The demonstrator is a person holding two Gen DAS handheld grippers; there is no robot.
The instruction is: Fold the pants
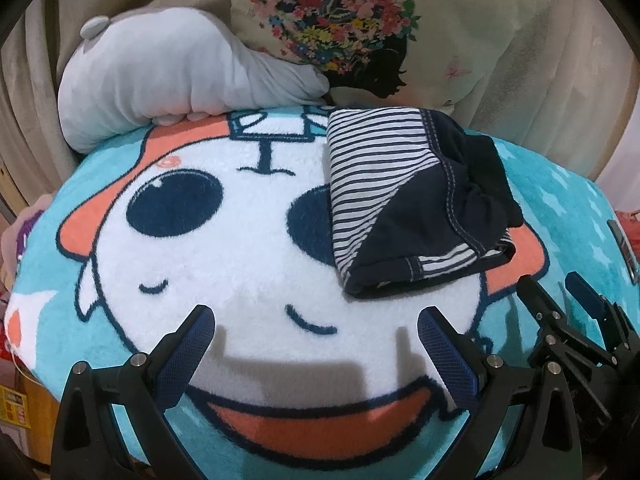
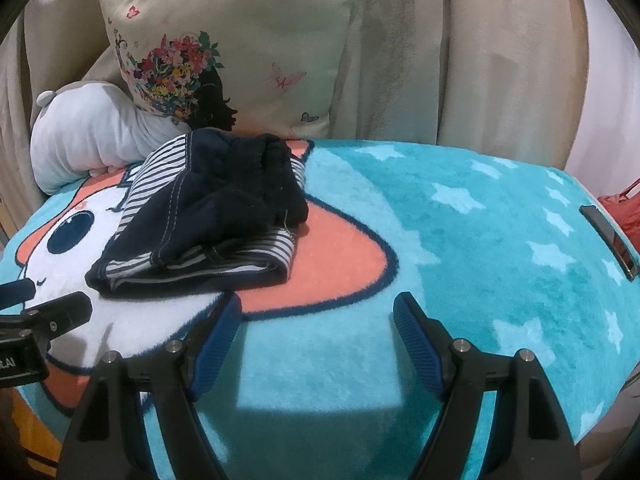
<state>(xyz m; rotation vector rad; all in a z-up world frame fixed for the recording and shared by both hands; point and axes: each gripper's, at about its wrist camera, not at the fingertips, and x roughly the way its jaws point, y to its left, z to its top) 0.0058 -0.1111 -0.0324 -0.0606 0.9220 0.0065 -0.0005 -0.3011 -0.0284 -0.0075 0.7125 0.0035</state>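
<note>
The pants (image 1: 412,196), navy with a striped panel, lie folded into a compact bundle on the teal cartoon-face blanket (image 1: 248,264), in the upper right of the left wrist view and the left centre of the right wrist view (image 2: 204,216). The left tongs (image 1: 316,320) are spread wide and hold nothing, hovering over the white face of the blanket below the bundle. The right tongs (image 2: 318,308) are likewise released and empty, just below and right of the pants over the orange and teal fleece; they also show at the lower right edge of the left wrist view (image 1: 556,286). Behind the blanket, a grey plush cushion (image 1: 168,72) sits upper left and a floral pillow (image 1: 360,28) upper centre. A dark phone (image 2: 610,242) lies at the blanket's right edge.
</note>
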